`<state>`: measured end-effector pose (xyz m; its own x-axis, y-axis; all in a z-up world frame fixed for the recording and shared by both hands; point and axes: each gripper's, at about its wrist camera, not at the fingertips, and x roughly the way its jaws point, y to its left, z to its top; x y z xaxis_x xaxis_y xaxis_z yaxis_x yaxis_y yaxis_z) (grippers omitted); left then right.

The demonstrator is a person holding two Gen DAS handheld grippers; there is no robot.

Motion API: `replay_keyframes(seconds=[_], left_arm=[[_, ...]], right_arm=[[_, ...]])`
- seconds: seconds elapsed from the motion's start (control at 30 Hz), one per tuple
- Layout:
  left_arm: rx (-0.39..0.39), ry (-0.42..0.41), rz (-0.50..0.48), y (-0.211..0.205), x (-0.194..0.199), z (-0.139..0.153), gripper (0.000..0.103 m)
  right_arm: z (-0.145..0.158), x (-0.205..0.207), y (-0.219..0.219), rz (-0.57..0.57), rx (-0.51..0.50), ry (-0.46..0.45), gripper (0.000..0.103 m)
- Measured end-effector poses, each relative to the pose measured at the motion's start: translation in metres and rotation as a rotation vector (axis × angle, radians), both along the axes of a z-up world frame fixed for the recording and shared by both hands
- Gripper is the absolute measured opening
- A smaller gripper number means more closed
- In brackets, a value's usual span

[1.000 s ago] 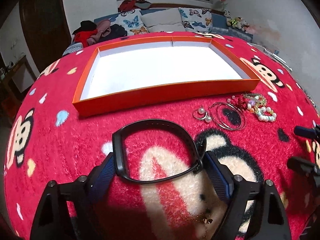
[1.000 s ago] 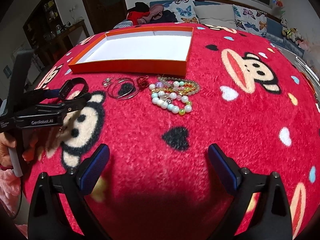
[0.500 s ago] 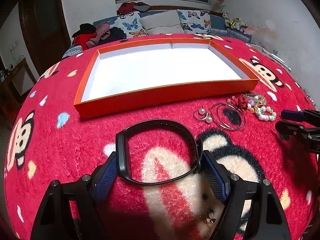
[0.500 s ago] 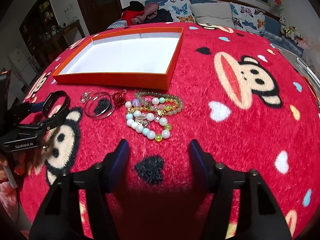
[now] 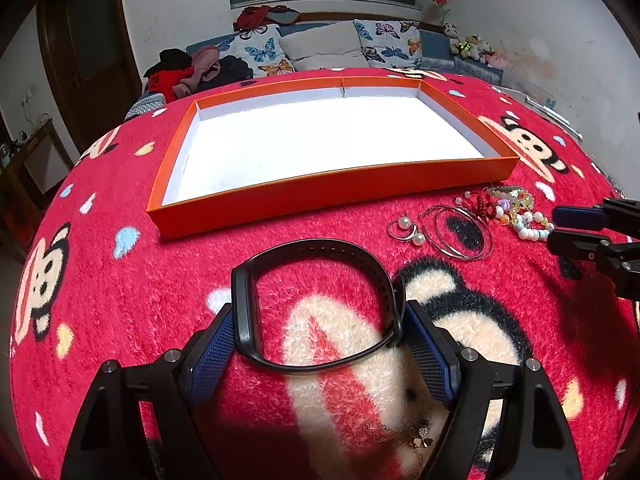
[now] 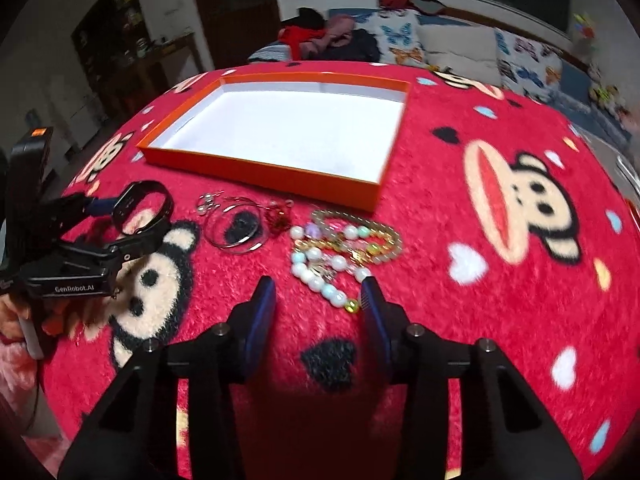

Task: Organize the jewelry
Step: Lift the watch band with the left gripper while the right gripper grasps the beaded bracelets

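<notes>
My left gripper (image 5: 318, 316) is shut on a black wristband (image 5: 312, 246), one blue pad on each side of the loop; the right wrist view shows this gripper (image 6: 120, 232) at the left with the wristband (image 6: 144, 188). An orange tray (image 5: 320, 198) with a bare white floor lies behind it. My right gripper (image 6: 317, 286) is closing, and its fingertips stand at the near end of a white bead bracelet (image 6: 306, 274) without pressing on it. A beige and gold bead bracelet (image 6: 384, 236) lies tangled just beyond. The right gripper (image 5: 580, 232) also shows at the right edge of the left wrist view.
On the red monkey-print blanket (image 6: 500, 300), between wristband and beads, lie pearl earrings (image 5: 408, 230), thin hoop earrings (image 5: 460, 232) and a red ornament (image 5: 484, 208). A gold chain (image 5: 416, 440) lies under the left gripper. A sofa with pillows (image 5: 328, 46) stands behind the tray.
The right gripper's jaws have narrowed a lot and it has moved in over the bead bracelets. The left gripper and the wristband have stayed where they were.
</notes>
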<state>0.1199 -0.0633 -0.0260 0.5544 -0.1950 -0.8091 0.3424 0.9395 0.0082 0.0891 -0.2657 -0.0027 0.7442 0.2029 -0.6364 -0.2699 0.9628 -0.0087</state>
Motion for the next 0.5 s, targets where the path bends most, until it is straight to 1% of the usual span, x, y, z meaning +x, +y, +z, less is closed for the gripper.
replay_keyframes(seconds=[0.1,0.2,0.3,0.37,0.43,0.5], left_arm=[[0.000,-0.001,0.000,0.000,0.000,0.000,0.087],[0.000,-0.001,0.000,0.000,0.000,0.000,0.087],[0.000,-0.002,-0.001,0.000,0.001,0.000,0.087],[0.000,-0.002,-0.001,0.000,0.000,0.000,0.087],[0.001,-0.002,-0.003,0.000,0.000,-0.001,0.087],[0.000,-0.002,-0.005,0.001,0.001,-0.002,0.087]], right_arm=[[-0.004,0.010,0.000,0.026,-0.025,0.020,0.041],[-0.010,0.016,-0.002,0.043,-0.028,0.055,0.036],[-0.008,0.010,0.001,0.071,-0.042,0.064,0.034],[-0.007,0.004,0.004,0.093,-0.053,0.077,0.030],[-0.007,0.000,0.006,0.108,-0.058,0.085,0.024],[-0.007,-0.002,0.005,0.104,-0.078,0.085,0.021]])
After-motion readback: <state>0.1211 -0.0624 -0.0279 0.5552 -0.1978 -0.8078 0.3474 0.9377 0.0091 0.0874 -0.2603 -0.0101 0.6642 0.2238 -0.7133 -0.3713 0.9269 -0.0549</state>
